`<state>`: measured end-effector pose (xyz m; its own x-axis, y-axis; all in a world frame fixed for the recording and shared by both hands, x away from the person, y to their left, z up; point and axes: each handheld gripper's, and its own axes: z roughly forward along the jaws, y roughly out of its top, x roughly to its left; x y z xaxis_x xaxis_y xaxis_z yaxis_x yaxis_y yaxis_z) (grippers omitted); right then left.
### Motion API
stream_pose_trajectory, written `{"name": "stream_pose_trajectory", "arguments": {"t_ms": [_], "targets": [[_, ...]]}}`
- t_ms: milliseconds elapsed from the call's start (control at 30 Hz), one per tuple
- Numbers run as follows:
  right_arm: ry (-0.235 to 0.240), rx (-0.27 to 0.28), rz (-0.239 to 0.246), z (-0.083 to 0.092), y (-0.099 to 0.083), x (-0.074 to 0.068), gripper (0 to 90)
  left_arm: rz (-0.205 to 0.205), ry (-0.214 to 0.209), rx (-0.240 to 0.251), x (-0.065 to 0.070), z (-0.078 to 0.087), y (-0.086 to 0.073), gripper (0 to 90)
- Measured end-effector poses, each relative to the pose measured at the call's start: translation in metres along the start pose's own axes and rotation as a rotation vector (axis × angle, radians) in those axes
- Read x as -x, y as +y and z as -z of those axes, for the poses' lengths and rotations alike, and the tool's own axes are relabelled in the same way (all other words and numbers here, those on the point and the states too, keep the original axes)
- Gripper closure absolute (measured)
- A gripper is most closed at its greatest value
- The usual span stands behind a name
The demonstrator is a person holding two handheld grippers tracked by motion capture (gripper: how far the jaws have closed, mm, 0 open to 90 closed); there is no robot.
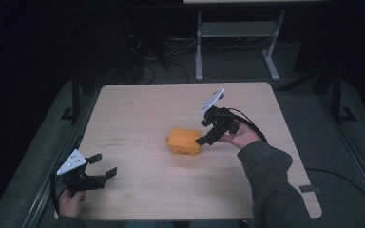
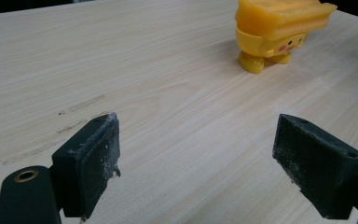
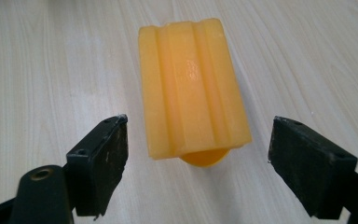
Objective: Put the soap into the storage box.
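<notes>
Nearest the high view's camera, the left gripper (image 1: 100, 164) sits low at the front left corner of the pale wooden surface (image 1: 138, 114), held in a hand (image 1: 70, 202), its fingers (image 2: 89, 158) spread wide with bare wood between them. Farther in, near the middle of the surface, stands a yellow toy figure (image 1: 184, 141) with a ridged, flat-topped block for a head, small feet and pink cheek dots. Just right of the toy, the right gripper (image 1: 202, 132) angles down toward it, fingers (image 3: 103, 158) spread on either side of the toy's near end without touching it.
</notes>
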<state>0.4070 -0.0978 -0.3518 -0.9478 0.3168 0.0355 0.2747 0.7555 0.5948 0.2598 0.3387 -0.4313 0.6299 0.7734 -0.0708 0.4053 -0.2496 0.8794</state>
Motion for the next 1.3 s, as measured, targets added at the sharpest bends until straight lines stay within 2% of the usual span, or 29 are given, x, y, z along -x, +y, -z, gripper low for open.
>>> {"name": "stream_pose_trajectory", "arguments": {"t_ms": [767, 800, 1033, 1067, 1300], "targets": [[-0.037, 0.027, -0.041, 0.027, -0.034, -0.004, 20.0, 0.003, 0.0, 0.0, 0.002, -0.001, 0.0, 14.3], [-0.037, 0.031, -0.056, 0.03, -0.039, -0.005, 20.0, 0.002, 0.0, 0.001, 0.002, -0.001, 0.0, 14.3], [-0.041, 0.028, -0.078, 0.034, -0.053, -0.006, 20.0, 0.001, 0.001, -0.003, 0.002, -0.002, 0.0, 14.3], [-0.038, 0.032, -0.096, 0.035, -0.054, -0.008, 20.0, 0.001, 0.001, -0.003, 0.002, -0.002, 0.0, 14.3], [-0.044, 0.029, -0.103, 0.037, -0.066, -0.009, 20.3, -0.001, 0.001, -0.004, 0.003, -0.002, 0.0, 14.3]]}}
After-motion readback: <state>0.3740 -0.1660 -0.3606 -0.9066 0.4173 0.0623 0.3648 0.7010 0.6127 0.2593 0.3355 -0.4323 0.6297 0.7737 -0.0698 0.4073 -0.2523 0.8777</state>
